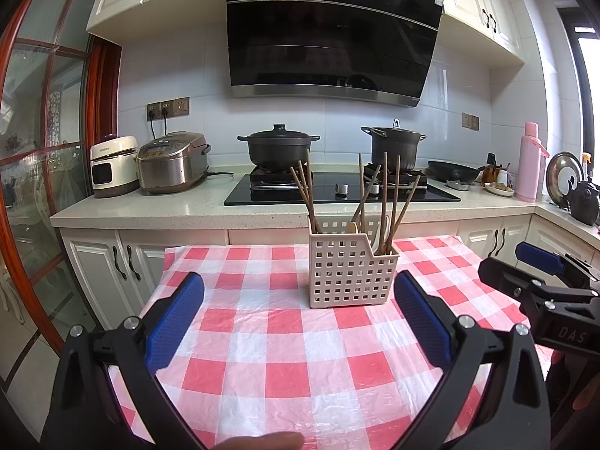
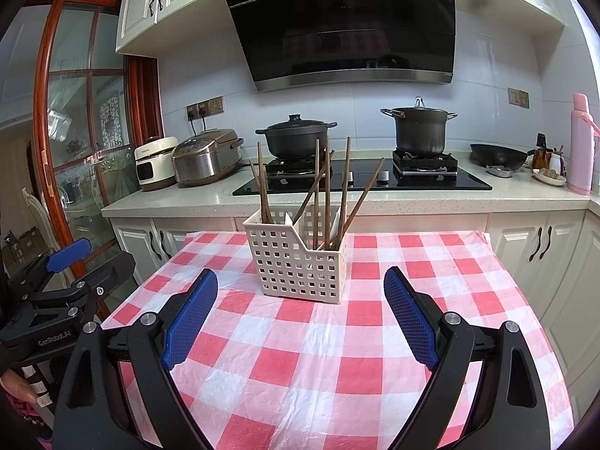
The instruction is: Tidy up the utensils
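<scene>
The utensil basket (image 1: pixel 352 270) holding chopsticks (image 1: pixel 390 202) stands on the desk (image 1: pixel 285 367) ahead of both released, empty hand-held grippers: left (image 1: pixel 298 322), right (image 2: pixel 300 322).

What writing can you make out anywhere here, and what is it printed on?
"GenRobot.AI": on the body of the left tongs.
"DAS": on the body of the right tongs; the rest is cut off.
White cooker: brand too blurred to read.
Range hood sticker: too small to read.
</scene>
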`<move>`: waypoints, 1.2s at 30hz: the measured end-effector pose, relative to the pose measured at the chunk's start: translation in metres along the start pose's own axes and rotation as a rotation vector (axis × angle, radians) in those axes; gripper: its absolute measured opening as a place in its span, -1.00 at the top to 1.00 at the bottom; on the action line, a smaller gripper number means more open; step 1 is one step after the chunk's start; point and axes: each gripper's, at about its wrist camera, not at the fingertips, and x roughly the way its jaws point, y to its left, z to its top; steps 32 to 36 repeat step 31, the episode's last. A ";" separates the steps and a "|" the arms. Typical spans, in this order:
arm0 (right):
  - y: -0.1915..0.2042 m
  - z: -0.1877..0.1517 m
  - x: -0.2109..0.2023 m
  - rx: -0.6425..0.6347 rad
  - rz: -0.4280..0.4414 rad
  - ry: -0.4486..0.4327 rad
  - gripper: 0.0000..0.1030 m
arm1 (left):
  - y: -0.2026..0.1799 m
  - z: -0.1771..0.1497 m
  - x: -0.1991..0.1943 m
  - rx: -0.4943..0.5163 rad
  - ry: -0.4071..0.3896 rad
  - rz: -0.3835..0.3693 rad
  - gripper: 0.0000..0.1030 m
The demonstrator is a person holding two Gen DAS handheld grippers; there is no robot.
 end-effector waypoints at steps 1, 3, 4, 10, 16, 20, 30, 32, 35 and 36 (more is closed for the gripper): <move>0.000 0.000 0.000 0.000 -0.001 0.001 -0.64 | 0.000 0.001 -0.001 0.001 -0.001 0.000 -0.91; 0.000 0.000 0.000 0.000 -0.001 0.001 -0.64 | -0.001 0.001 0.000 0.003 -0.001 0.000 -0.91; 0.000 0.000 0.000 0.000 -0.001 0.000 -0.64 | -0.001 0.001 0.000 0.003 -0.001 0.000 -0.91; 0.001 0.000 0.001 0.004 -0.002 -0.001 -0.64 | -0.001 0.002 0.000 0.009 -0.003 0.014 -0.91; -0.002 -0.002 0.002 0.014 -0.004 0.002 -0.64 | -0.005 0.002 0.004 0.015 0.006 -0.005 -0.91; -0.008 -0.005 0.004 0.027 -0.011 0.008 -0.64 | -0.007 0.001 0.013 0.009 0.024 -0.043 -0.90; -0.025 -0.013 0.019 0.068 -0.029 0.041 -0.64 | -0.014 -0.010 0.040 0.032 0.063 -0.018 -0.91; -0.026 -0.014 0.021 0.068 -0.029 0.045 -0.64 | -0.015 -0.011 0.041 0.029 0.062 -0.019 -0.91; -0.026 -0.014 0.021 0.068 -0.029 0.045 -0.64 | -0.015 -0.011 0.041 0.029 0.062 -0.019 -0.91; -0.026 -0.014 0.021 0.068 -0.029 0.045 -0.64 | -0.015 -0.011 0.041 0.029 0.062 -0.019 -0.91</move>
